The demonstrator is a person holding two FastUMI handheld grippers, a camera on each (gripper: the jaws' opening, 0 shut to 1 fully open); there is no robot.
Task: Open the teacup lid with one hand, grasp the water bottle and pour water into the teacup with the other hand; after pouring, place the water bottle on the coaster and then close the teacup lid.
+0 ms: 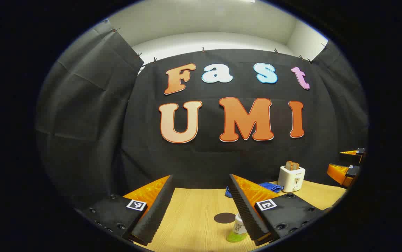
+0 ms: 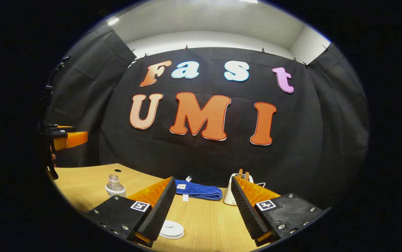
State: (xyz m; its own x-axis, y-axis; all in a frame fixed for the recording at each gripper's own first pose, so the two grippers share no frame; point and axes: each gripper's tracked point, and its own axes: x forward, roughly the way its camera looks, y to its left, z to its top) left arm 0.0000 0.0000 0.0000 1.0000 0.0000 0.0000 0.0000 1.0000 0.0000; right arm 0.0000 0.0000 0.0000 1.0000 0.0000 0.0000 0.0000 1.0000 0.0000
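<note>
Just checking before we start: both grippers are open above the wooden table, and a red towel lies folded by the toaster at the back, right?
Nearly. The towel is blue, not red, as the right gripper view shows. The rest holds: the left gripper and the right gripper are both open above the wooden table, and the towel lies folded by the toaster.

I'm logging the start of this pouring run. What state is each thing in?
Left gripper: open, holding nothing.
Right gripper: open, holding nothing.
Clear plastic water bottle: upright on the wooden table, capped, ungrasped.
White round teacup lid: flat, untouched.
Dark round coaster: bare.
White toaster: bread sticking up.
Blue cloth: folded, lying flat.
</note>
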